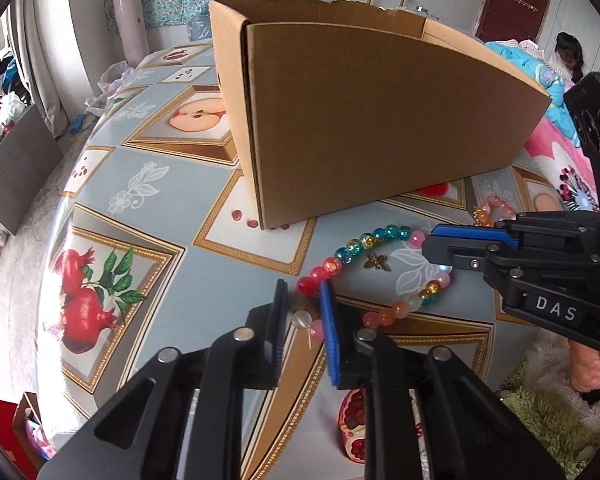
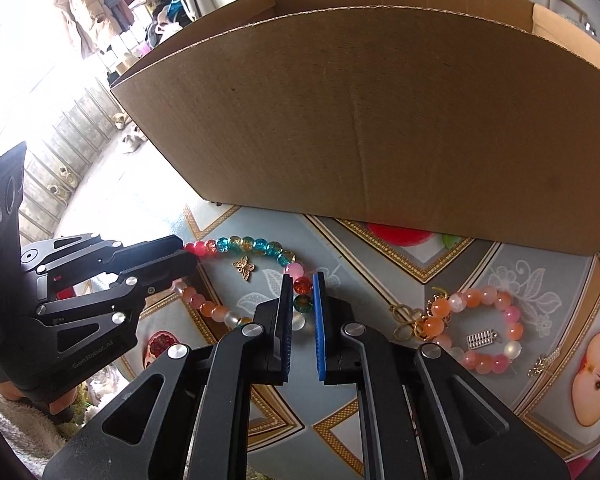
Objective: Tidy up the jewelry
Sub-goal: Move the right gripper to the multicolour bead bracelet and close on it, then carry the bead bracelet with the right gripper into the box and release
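while we look along our left gripper [image 1: 304, 316] in its own view, its jaws stand narrowly apart around the near-left arc of the long bead strand [image 1: 380, 276], pale and pink beads between the pads, though we cannot tell if they touch; the strand lies as an open loop on the patterned tablecloth [image 1: 140, 184], just before the cardboard box [image 1: 380, 120], its long axis running from near-left to far-right, with a small gold butterfly charm [image 1: 377, 262] inside the loop; our right gripper [image 1: 440, 246] reaches in from the right at the far end; in the right wrist view, the right gripper [image 2: 302, 312] is also narrowly open, straddling red and green beads; the pink-orange bracelet [image 2: 480, 328] lies apart to the right; we judge that lifting with both ends unevenly pinched could let beads slip, or stretch the cord and snag the charm.
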